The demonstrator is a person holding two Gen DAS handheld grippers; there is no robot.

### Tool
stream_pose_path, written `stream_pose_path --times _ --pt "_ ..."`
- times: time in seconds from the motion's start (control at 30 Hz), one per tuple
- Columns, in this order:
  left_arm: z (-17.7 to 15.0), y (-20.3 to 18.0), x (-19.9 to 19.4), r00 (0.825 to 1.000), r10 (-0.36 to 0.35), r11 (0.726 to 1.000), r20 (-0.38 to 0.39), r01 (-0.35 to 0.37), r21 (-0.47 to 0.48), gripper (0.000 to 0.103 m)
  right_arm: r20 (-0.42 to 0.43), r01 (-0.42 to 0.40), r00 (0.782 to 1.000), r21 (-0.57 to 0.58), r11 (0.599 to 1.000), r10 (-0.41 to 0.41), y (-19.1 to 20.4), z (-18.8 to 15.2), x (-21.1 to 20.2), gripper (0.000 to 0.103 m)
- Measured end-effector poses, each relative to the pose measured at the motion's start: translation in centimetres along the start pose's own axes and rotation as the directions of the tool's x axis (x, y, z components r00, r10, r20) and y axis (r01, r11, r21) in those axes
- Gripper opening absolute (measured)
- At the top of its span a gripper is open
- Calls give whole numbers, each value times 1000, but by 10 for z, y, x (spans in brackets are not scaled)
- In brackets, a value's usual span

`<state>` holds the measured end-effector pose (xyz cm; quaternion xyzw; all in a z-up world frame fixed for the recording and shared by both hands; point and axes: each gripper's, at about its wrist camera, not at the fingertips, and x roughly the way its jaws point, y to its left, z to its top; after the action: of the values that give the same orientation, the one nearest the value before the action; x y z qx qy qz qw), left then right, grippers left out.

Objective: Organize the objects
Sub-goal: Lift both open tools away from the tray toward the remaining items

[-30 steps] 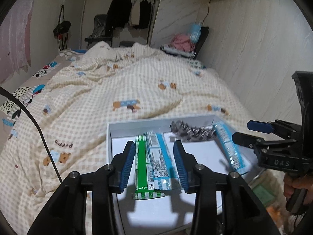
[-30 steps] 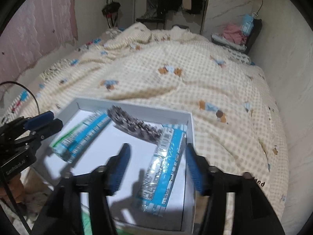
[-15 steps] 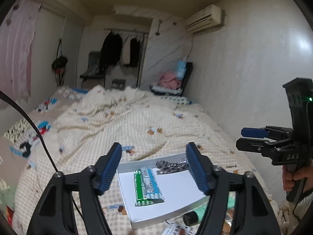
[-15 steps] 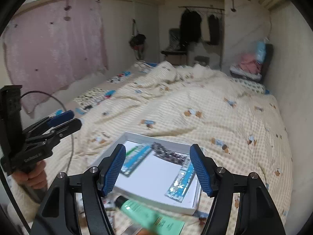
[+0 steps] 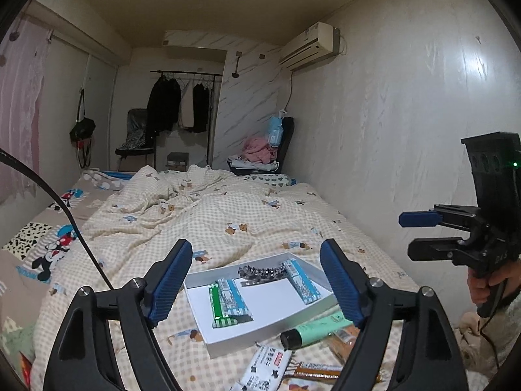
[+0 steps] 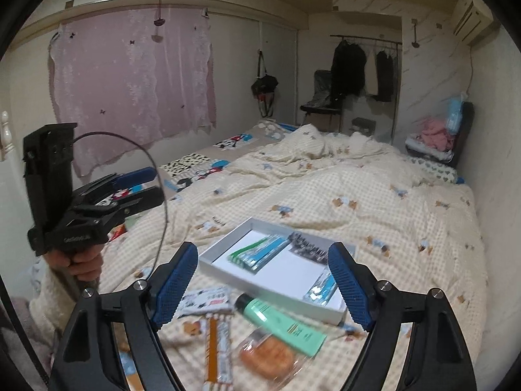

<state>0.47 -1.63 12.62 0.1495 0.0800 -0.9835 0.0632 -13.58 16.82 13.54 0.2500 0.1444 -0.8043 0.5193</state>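
Below both opening, empty tools lies the white tray of packets.

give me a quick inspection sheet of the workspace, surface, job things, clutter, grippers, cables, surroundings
surface: bed with a rumpled checked quilt.
job's things: white tray on the quilt holds a green and blue packet pair, a dark patterned strip and a blue packet.
clutter: outside the tray's near edge lie a green tube, an orange snack pack, a white printed packet and an orange-striped packet.
grippers: left gripper and right gripper both have jaws opening, nothing between them.
cables: black cable arcs over the bed's left side.
surroundings: pink curtain, clothes rail, air conditioner, chair.
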Motion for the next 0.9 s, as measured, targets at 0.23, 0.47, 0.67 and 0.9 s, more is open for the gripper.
stream_pose_path --times 0.23,0.47,0.67,0.9 --pt "-30 -7 5 997 -21 1000 -70 22 11 84 -41 -28 999 1 1000 28 6 -33 5 83" --pt "-59 -16 3 989 -88 995 -123 93 36 84 -93 -48 995 3 999 48 14 -68 17 83" --pt "-75 -14 12 983 -92 994 -162 101 49 85 -109 -50 993 37 998 53 14 -89 22 83" --pt "-88 -5 29 973 -66 998 -223 63 -17 85 -121 -55 991 60 997 62 17 -102 36 83"
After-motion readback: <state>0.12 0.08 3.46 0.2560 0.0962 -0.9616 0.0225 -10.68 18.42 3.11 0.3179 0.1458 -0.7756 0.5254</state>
